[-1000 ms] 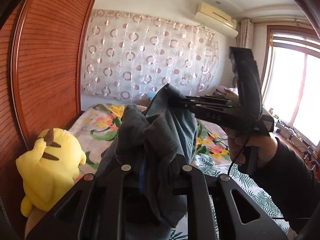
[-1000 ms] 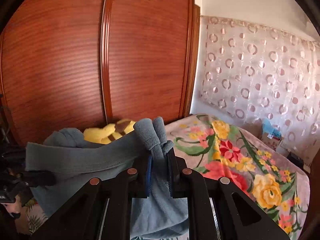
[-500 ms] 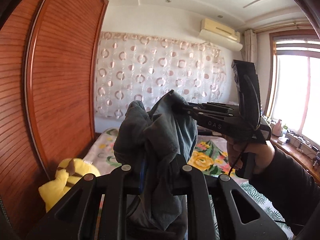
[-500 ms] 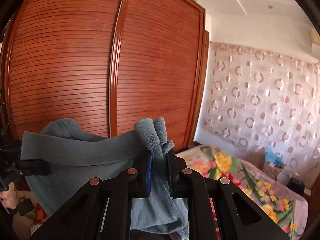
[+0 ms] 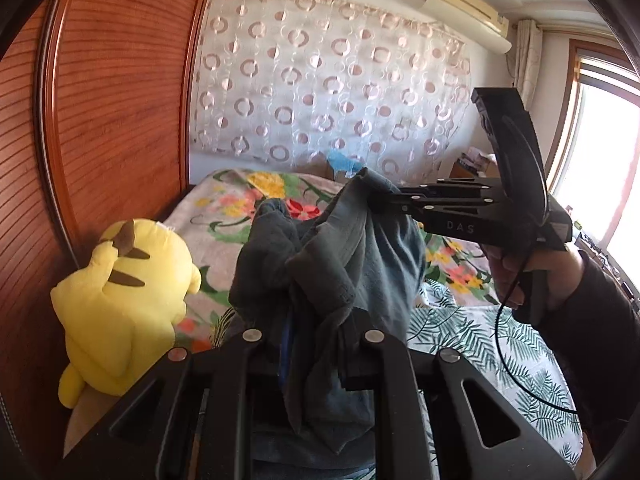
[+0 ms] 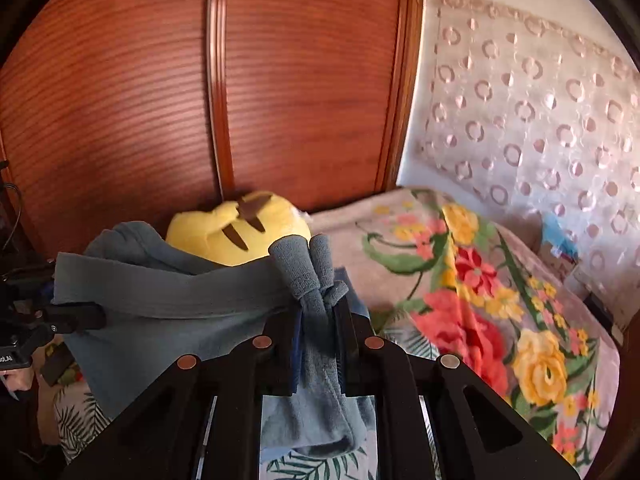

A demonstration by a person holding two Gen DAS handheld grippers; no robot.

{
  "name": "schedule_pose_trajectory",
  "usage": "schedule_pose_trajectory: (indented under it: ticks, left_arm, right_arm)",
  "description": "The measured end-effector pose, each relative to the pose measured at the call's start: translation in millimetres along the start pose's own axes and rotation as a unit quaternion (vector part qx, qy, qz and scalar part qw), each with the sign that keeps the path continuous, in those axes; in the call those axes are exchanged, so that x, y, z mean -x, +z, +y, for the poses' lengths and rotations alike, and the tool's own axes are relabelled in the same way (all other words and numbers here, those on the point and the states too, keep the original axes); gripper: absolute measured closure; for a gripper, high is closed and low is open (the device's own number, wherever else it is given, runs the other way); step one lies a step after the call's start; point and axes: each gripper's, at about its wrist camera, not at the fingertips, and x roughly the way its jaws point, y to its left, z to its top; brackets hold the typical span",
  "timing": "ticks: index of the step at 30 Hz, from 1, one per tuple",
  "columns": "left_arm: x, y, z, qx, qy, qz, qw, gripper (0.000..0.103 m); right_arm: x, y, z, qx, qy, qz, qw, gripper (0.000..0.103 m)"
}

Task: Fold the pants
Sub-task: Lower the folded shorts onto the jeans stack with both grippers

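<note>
My left gripper (image 5: 312,344) and right gripper (image 6: 318,340) jaws clamp the bunched pants (image 5: 352,256), whose hanging legs are cut off below.

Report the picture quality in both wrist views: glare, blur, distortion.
Left wrist view: the bright window is blown out to white and the red-brown slatted wooden wardrobe bows from the fisheye. Right wrist view: even light with no glare, while the yellow plush toy and flowered blanket look slightly soft.
</note>
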Motion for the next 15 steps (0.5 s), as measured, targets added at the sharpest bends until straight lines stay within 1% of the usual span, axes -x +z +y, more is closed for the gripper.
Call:
schedule_pose_trajectory:
  ticks: [2, 3, 4, 6, 8, 10, 11, 12, 14, 15]
  left_arm:
    - [-4.2, -2.9, 4.0, 0.002, 0.005, 0.005, 1.0000, 0.085]
    - [-6.5, -2.1, 5.3, 0.005, 0.005, 0.008, 0.9999, 0.085]
    - [-8.4, -1.5, 7.2, 0.006, 0.005, 0.010, 0.9999, 0.085]
    - [-10.4, -1.9, 9.8, 0.008, 0.008, 0.014, 0.9998, 0.085]
    - [-13.2, -2.2, 10.4, 0.008, 0.010, 0.017, 0.9998, 0.085]
    - [-15.8, -4.2, 12.8, 0.012, 0.011, 0.020, 0.9997, 0.085]
    - [-17.9, -5.2, 15.1, 0.014, 0.012, 0.023, 0.9996, 0.085]
    - [-19.4, -6.8, 16.1, 0.017, 0.012, 0.025, 0.9995, 0.085]
    - [-21.5, -9.7, 17.6, 0.018, 0.011, 0.027, 0.9994, 0.085]
    - [-22.1, -11.2, 17.4, 0.019, 0.012, 0.028, 0.9994, 0.085]
  right_arm:
    - [-8.2, 1.1, -3.8, -0.011, -0.002, 0.012, 1.000, 0.090]
    - [-7.5, 3.4, -3.3, -0.016, -0.004, 0.014, 1.000, 0.084]
    - [-11.0, 14.0, 1.3, -0.022, -0.008, 0.014, 1.000, 0.076]
    - [-2.4, 14.9, 1.6, -0.041, -0.019, 0.007, 0.999, 0.068]
    - [10.0, 10.9, 5.7, -0.062, -0.026, -0.004, 0.998, 0.065]
    - [22.7, 4.7, 7.9, -0.082, -0.021, -0.011, 0.996, 0.064]
    - [26.3, -0.6, 8.9, -0.094, -0.020, -0.012, 0.995, 0.064]
    - [29.3, -13.1, 14.7, -0.103, -0.017, -0.014, 0.994, 0.063]
    - [23.8, -26.0, 17.3, -0.125, -0.008, 0.001, 0.992, 0.063]
    - [21.7, -38.2, 21.7, -0.133, -0.005, 0.008, 0.991, 0.063]
